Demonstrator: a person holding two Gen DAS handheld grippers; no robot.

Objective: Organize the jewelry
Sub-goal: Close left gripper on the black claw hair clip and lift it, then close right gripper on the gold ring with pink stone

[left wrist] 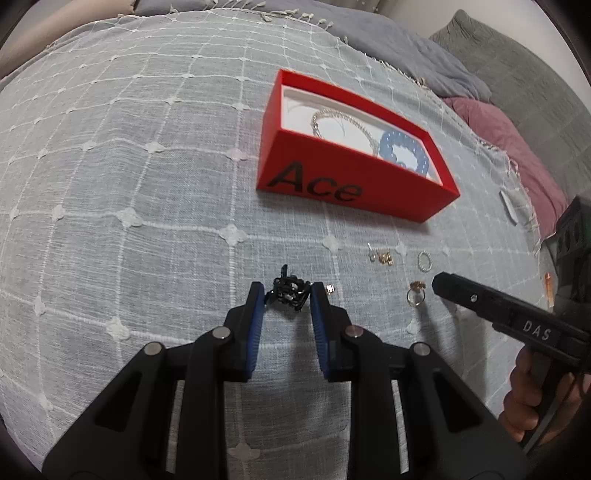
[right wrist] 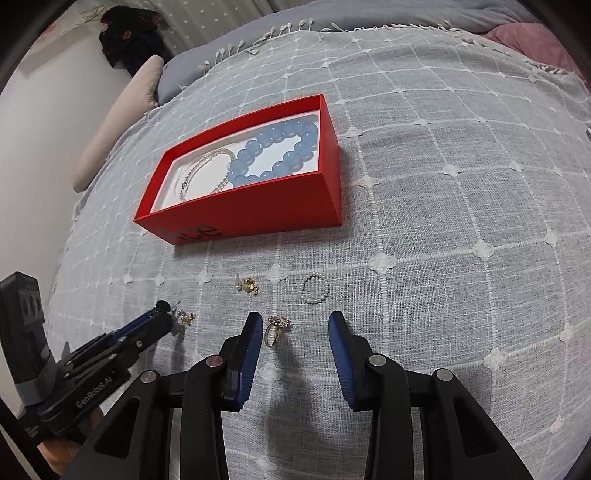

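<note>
A red box (left wrist: 354, 184) (right wrist: 258, 210) lies on the grey cloth and holds a blue bead bracelet (left wrist: 402, 149) (right wrist: 275, 153) and a silvery chain bracelet (left wrist: 332, 118) (right wrist: 207, 168). My left gripper (left wrist: 287, 293) has its fingertips around a black jewelry piece (left wrist: 288, 290) on the cloth, pads touching its sides. My right gripper (right wrist: 295, 325) is open, low over the cloth, with a gold ring (right wrist: 275, 330) (left wrist: 416, 293) just inside its left finger. A pearl ring (right wrist: 314, 288) (left wrist: 424, 261), gold earrings (right wrist: 248, 286) (left wrist: 382, 256) and a small gold stud (left wrist: 330, 288) (right wrist: 188, 318) lie loose.
The cloth (left wrist: 147, 184) covers a bed, with a fringed edge at the back. A pink pillow (left wrist: 517, 147) and grey blanket (left wrist: 535, 74) lie at the right in the left wrist view. A dark bag (right wrist: 129, 33) sits by the wall.
</note>
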